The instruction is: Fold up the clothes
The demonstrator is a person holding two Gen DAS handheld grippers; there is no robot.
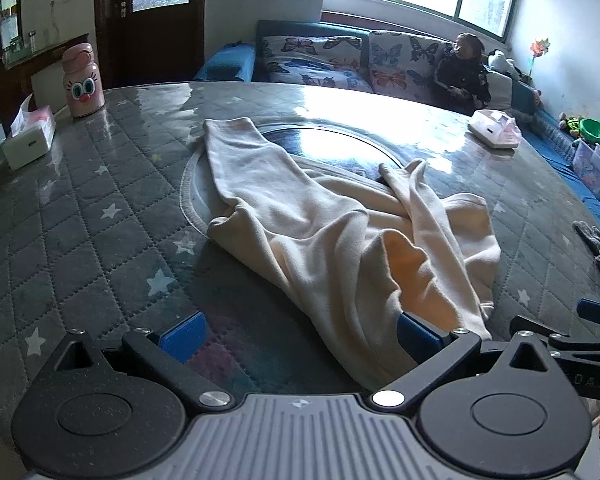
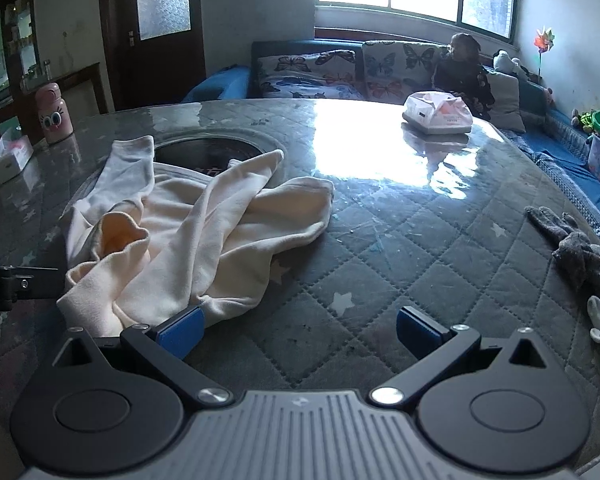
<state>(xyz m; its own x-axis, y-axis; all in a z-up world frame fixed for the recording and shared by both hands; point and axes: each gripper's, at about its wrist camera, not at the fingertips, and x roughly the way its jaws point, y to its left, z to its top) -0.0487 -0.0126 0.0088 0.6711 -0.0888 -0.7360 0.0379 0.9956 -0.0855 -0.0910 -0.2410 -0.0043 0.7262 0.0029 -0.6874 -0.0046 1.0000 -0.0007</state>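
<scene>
Our left gripper [image 1: 300, 334] and right gripper [image 2: 300, 330] gape wide, empty, at the near hem of the cream garment [image 1: 324, 232] crumpled mid-desk [image 1: 80, 208]. Pinching one layer could bunch it further.

Only readable lettering: pale capitals "D A S" on the black arm of the other gripper [image 1: 592, 364], right of the left gripper's jaws, cut off at the picture edge. Print on the tissue pack [image 2: 438, 116], far ahead of the right gripper's jaws, too small to read.
</scene>
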